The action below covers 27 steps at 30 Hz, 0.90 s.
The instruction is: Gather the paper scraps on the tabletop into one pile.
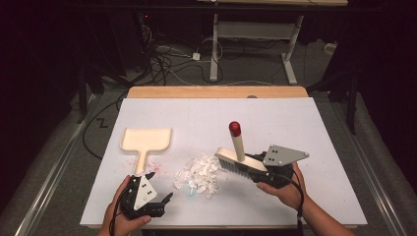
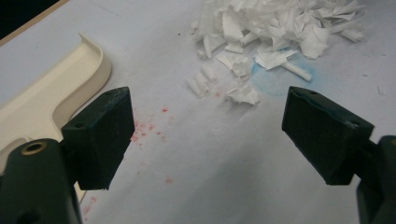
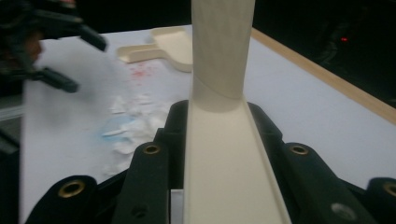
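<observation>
Your brush [image 1: 239, 158] sits clamped in your right hand-held gripper [image 1: 255, 167], its cream head pinched between the two black jaws and its handle standing up from the head, tipped with a red knob [image 1: 235, 128]. In the right gripper view the flat back of the brush head [image 3: 229, 177] runs straight up the middle with a jaw pressed against each long side, and the round handle rises from its far end. The bristles point down at the white table [image 1: 275, 118], just beside the right edge of the pile of torn white paper scraps [image 1: 200, 175]; whether they touch the scraps you cannot tell. The pile lies near the table's front, between your two hands, over a faint blue smudge [image 2: 280, 74]. Your left hand-held gripper [image 1: 156, 195] is held low at the front left corner, jaws spread wide with nothing between them; its own view looks past them at the near scraps [image 2: 243, 93] and at some red specks [image 2: 149, 126] on the white surface. The cream dustpan [image 1: 146, 140] lies flat to the left of the pile, pan end away from you, its handle pointing back toward your left hand-held gripper and ending just short of it.
</observation>
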Each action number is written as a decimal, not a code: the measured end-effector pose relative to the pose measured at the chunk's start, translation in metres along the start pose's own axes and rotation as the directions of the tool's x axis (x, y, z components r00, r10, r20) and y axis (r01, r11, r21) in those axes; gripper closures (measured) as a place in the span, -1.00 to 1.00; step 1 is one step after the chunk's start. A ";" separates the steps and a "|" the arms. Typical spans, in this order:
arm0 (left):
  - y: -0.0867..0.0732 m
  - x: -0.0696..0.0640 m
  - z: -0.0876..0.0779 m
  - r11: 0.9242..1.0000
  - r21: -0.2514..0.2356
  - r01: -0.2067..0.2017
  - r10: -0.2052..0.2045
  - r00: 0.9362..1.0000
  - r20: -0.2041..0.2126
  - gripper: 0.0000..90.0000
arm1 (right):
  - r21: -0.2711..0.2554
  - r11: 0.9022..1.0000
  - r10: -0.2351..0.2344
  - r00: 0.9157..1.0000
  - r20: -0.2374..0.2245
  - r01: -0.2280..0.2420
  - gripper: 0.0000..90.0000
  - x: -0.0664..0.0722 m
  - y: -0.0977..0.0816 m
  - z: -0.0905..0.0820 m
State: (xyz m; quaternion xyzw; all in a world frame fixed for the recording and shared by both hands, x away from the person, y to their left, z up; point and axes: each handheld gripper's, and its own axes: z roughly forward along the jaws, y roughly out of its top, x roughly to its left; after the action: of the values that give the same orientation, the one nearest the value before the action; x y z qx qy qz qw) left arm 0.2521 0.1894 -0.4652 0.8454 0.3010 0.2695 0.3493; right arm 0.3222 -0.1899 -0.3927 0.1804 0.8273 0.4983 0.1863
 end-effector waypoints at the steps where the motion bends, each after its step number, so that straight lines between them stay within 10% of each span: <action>1: 0.000 0.000 0.000 1.000 0.001 -0.001 0.001 1.000 0.001 -0.64 | -0.003 1.000 0.007 0.999 0.032 -0.007 0.51 -0.003 -0.003 0.002; 4: 0.000 0.000 0.001 1.000 0.002 0.000 0.000 1.000 0.004 -0.64 | -0.004 0.999 0.032 0.990 0.136 -0.032 0.51 -0.017 -0.014 0.017; 11: -0.001 0.000 0.003 1.000 0.006 0.006 -0.006 1.000 0.009 -0.64 | -0.015 0.996 0.093 0.971 0.222 -0.092 0.51 -0.032 -0.031 0.046; 27: 0.000 -0.003 0.005 1.000 0.023 -0.013 0.013 1.000 0.022 -0.64 | 0.123 0.968 0.197 0.964 0.175 -0.220 0.51 -0.042 -0.031 0.052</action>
State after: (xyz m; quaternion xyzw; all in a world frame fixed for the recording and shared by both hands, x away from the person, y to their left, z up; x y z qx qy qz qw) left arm 0.2534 0.1854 -0.4688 0.8543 0.2948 0.2591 0.3409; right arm 0.3803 -0.1841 -0.4374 0.3194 0.8190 0.4390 0.1859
